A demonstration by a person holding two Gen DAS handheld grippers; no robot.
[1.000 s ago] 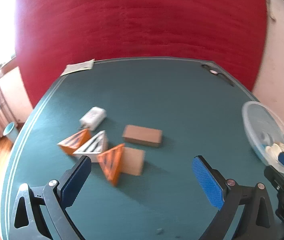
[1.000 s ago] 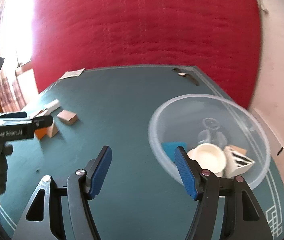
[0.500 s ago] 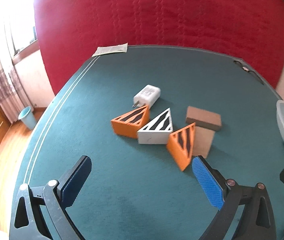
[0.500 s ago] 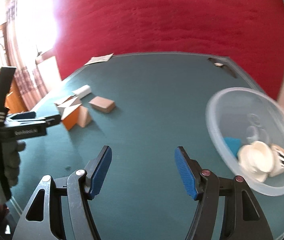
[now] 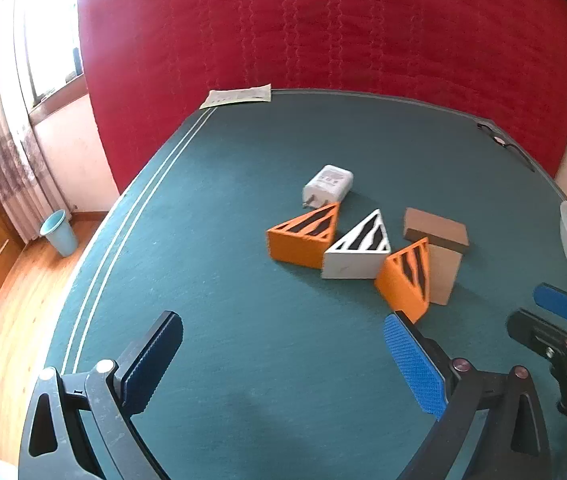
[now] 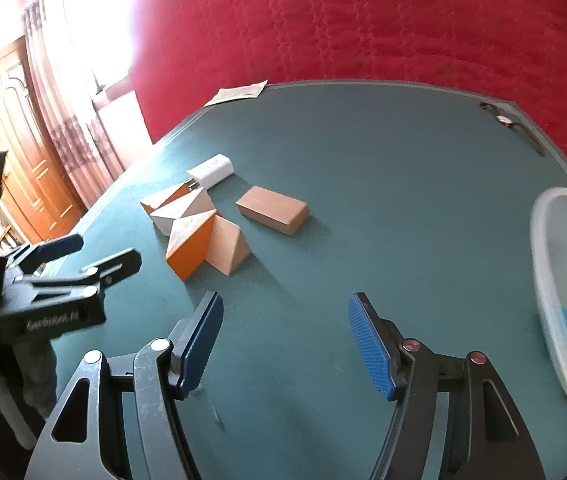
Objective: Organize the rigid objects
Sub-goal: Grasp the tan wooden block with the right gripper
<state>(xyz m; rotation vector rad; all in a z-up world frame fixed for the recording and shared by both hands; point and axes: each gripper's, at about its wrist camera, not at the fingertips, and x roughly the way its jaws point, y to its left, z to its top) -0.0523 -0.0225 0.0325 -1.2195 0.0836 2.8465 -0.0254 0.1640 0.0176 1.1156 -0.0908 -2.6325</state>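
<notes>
Both grippers empty, jaws wide: left gripper (image 5: 283,356), right gripper (image 6: 285,340). Bowl (image 6: 543,264) at table's right edge partly filled; six blocks (image 5: 357,254) mid-table left.

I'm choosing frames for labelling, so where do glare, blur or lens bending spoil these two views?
Right wrist view: window glare blows out the upper left, and the clear bowl at the right edge looks smeared. Left wrist view: evenly lit, blocks sharp, milder window glare; the fisheye bows the table edge.
</notes>
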